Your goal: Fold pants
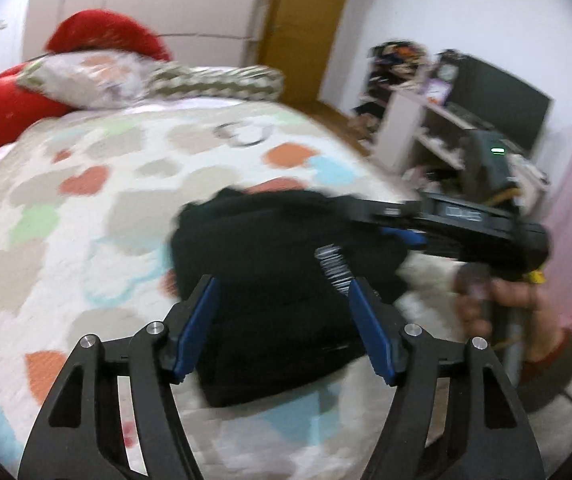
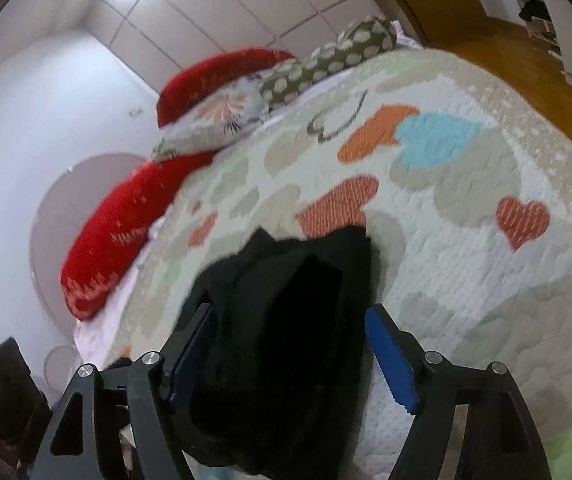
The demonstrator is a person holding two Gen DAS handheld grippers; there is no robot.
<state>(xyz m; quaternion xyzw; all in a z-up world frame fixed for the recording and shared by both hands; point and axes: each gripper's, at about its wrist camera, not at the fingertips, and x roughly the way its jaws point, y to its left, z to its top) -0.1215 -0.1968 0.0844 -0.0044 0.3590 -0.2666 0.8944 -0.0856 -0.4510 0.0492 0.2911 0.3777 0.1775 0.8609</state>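
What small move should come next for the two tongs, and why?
Probably lift both tongs clear. The black pants already lie as a compact bundle on the heart quilt, and the left tongs and right tongs are open, gripping nothing.

The left hand-held gripper (image 1: pixel 282 292) has matte black skeletal arms with triangular cut-outs, round silver screw heads at the joints, and blue ribbed pads (image 1: pixel 200 328) lining its fingers. The right hand-held gripper (image 2: pixel 289 320) is built the same: black linkages, silver screws, blue toothed pads (image 2: pixel 391 356). From the left wrist view its black body carries a small green light and pale lettering, blurred. The person's right hand (image 1: pixel 501 300) shows bare skin above a dark cuff with a red edge.
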